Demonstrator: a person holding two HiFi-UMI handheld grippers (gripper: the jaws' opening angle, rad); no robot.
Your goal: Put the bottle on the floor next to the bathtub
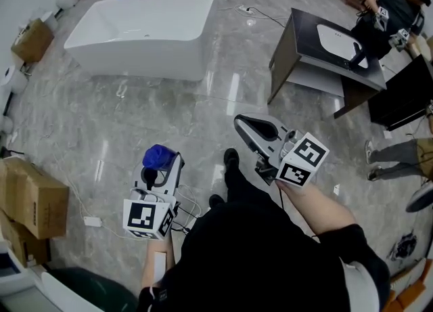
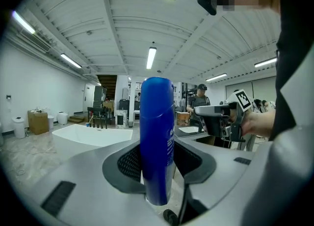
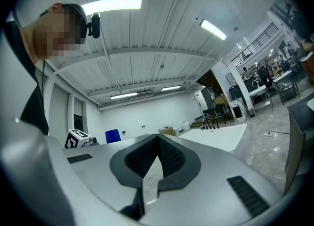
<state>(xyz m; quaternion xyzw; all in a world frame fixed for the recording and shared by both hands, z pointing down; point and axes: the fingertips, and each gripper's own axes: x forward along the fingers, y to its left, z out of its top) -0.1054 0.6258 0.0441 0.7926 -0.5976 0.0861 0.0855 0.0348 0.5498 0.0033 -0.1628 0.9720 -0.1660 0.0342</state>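
Left gripper (image 1: 161, 168), in the head view, holds the blue bottle (image 1: 158, 156) above the floor (image 1: 203, 107), with the bathtub (image 1: 145, 30) well apart at far left. Left gripper view: jaws clamped on the upright bottle; keep it vertical while lowering. Right gripper view: right gripper (image 3: 156, 163) closed, empty.

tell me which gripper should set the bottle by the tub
Left gripper: its fingers clamp the blue plastic bottle, on the side nearer the white bathtub. The right gripper is shut and empty.
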